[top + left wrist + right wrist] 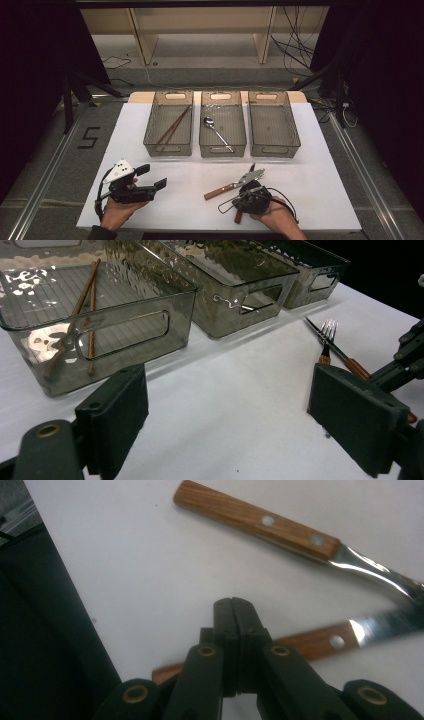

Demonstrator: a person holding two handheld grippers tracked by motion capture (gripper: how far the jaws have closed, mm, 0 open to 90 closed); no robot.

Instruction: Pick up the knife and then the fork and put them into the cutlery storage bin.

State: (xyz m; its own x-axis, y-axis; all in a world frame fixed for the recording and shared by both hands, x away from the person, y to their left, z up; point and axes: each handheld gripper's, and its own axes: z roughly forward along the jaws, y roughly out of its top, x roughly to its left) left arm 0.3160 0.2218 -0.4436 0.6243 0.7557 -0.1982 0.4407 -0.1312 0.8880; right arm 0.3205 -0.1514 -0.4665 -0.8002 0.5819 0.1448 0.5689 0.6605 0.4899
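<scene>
A lab recording booth is showing here: black curtains [30,75] are hanging on both sides of a white table [310,190], loose cables [295,50] are trailing on the floor behind it, and a taped number [89,137] is lying left of it.

Three bins [274,131], chopsticks [173,126], spoon [217,132], white table [320,180]
</scene>
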